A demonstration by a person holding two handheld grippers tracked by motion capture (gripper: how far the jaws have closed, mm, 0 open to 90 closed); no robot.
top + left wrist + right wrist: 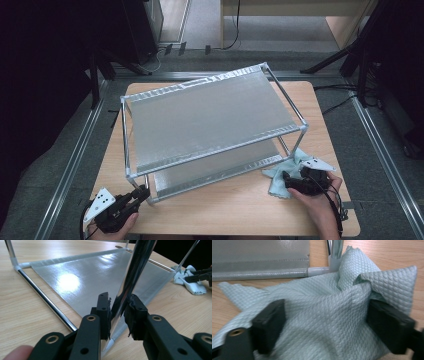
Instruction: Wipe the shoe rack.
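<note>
We found the pale mint-green quilted microfibre cloth point(324, 315) bunched on the light wooden table point(240, 205), touching the near right foot of the two-tier chrome-tube shoe rack with silver-grey fabric shelves point(210, 115). One fold of the cloth lay against the white plastic corner joint point(332, 266) of that rack, so it seemed placed ready for wiping the frame or the shelves there.

Over the cloth, at the rack's near right corner, we saw the right gripper point(295, 182) with its jaws standing wide, one on either side of the heap. Fabric draped over the right-hand jaw, yet the pads did not look to be pressing on it, so we judged the cloth not gripped at this moment.

At the rack's near left corner, the left gripper point(120, 312) was clamped narrowly on the shiny upright chrome post point(135, 272), its two black pads point(103, 307) pinching the tube just above the lower shelf's corner. We took this hold as a brace: it would keep the light rack from sliding on the table while the other hand worked with the cloth.

The person's hands point(320, 200) held both tools from the table's near edge, in front of the rack.
</note>
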